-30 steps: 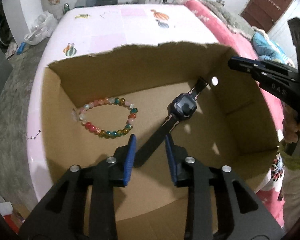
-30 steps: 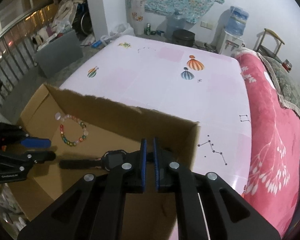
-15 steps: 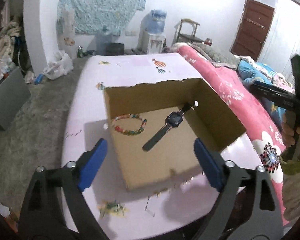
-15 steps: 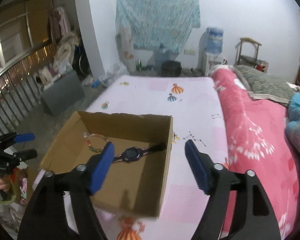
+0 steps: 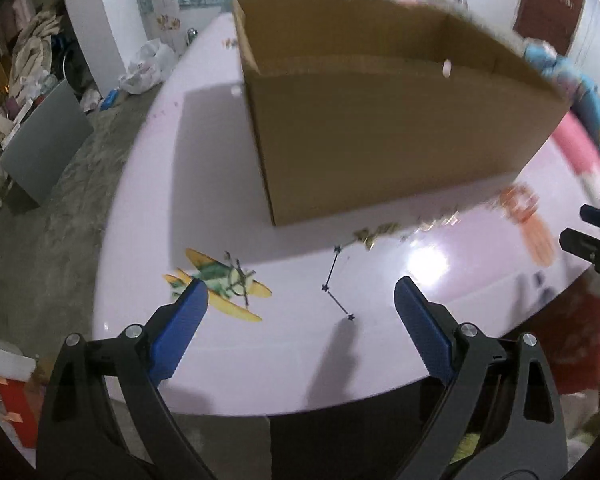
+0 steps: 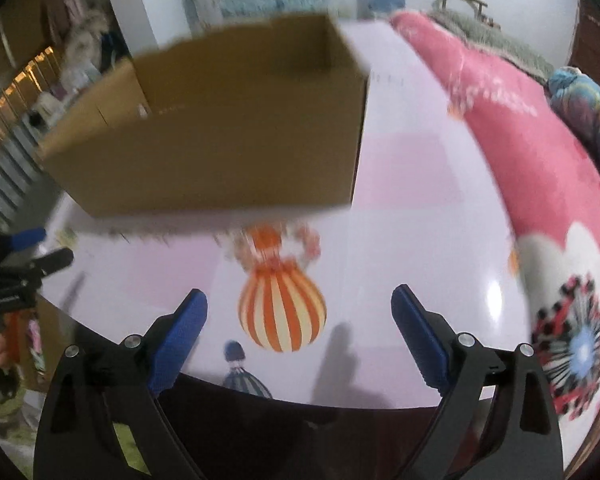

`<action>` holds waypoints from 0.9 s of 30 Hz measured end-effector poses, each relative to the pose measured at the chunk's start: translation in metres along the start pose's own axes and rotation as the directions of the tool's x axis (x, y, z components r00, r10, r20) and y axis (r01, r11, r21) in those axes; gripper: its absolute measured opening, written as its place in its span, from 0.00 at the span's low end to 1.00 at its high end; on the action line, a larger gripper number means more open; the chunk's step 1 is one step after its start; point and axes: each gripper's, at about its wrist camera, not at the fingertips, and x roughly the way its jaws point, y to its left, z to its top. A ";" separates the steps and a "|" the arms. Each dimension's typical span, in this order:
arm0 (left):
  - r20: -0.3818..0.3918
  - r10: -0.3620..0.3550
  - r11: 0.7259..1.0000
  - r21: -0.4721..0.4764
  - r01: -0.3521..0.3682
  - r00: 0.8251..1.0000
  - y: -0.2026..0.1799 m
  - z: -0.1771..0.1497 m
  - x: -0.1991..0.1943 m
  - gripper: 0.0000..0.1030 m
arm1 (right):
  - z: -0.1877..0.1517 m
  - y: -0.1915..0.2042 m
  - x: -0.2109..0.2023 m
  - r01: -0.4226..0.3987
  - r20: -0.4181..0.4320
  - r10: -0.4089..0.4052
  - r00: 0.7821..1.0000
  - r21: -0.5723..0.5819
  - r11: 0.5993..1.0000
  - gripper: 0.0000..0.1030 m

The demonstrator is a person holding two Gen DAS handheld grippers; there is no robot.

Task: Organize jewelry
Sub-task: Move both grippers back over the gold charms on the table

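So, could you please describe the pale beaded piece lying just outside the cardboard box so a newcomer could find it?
Start at the cardboard box on the pink table. Just in front of its near wall, a blurred loop of pale and orange beads lies over the top of the printed striped balloon. Unlike that flat print, it is a real, loose object.

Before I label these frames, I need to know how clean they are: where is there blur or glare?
Left wrist view: box rim and right table edge smeared, bright glare patch on the table. Right wrist view: box heavily motion-blurred, fainter glare at right; both grippers' fingers sharp.
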 end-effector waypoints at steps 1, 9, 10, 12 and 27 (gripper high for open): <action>-0.010 0.006 1.000 0.008 -0.006 1.000 -0.002 -0.001 0.006 0.88 | -0.002 0.002 0.006 0.009 -0.014 -0.009 1.000 0.000 1.000 0.88; -0.006 -0.006 1.000 -0.013 0.006 1.000 0.000 -0.007 0.020 0.93 | -0.015 0.007 0.022 0.062 -0.029 -0.063 0.998 -0.025 0.998 0.93; -0.004 -0.001 1.000 -0.006 0.001 1.000 0.000 -0.007 0.020 0.93 | -0.016 0.007 0.023 0.059 -0.031 -0.060 0.998 -0.025 0.998 0.93; -0.012 -0.004 1.000 -0.005 0.004 1.000 -0.002 -0.007 0.021 0.93 | -0.015 0.008 0.023 0.059 -0.030 -0.060 0.998 -0.032 0.998 0.93; -0.030 -0.016 1.000 0.009 0.017 0.999 0.000 -0.005 0.023 0.93 | -0.017 0.006 0.024 0.037 -0.023 -0.039 0.999 -0.066 0.997 0.94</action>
